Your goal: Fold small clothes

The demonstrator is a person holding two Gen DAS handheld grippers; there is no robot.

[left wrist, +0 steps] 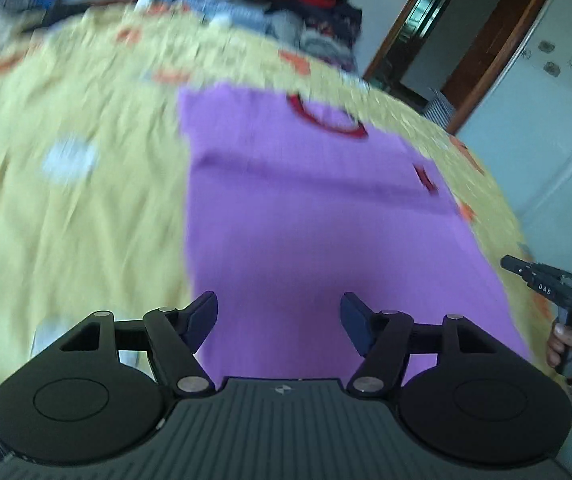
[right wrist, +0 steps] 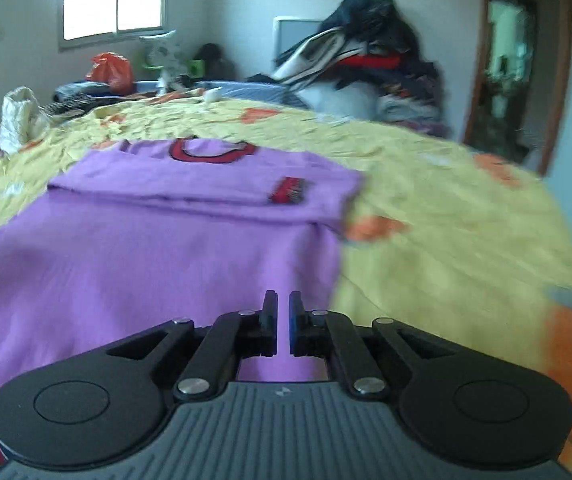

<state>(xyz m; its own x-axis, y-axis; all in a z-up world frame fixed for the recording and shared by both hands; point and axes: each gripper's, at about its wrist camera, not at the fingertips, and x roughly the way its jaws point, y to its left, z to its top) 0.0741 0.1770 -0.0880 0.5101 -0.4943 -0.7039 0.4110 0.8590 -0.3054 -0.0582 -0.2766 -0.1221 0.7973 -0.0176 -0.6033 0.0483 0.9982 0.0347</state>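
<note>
Start on the left. Your left gripper point(left wrist: 279, 322) hangs above the near end of the purple shirt point(left wrist: 326, 232). Its fingers stand wide apart and nothing is between them, so it has let go.

The shirt lies flat on the yellow bedspread point(left wrist: 77, 208), right in front of you. Its red collar point(left wrist: 326, 118) is at the far end. Both sleeves look tucked in, and one red cuff point(right wrist: 288, 191) shows on top of a folded flap. So the sides look done, I think, and the long fold from bottom to top is still to do.

Now the right. Your right gripper point(right wrist: 282, 322) is over the near right part of the shirt. Its fingers are pressed nearly together with only a thin gap. I see no cloth pinched between them, so it holds nothing.

For the next move, I think you need to open the right fingers, then bring both grippers down to the near hem. Take one corner with each. Lift both together and carry the hem up toward the collar, keeping the edges even.
</note>
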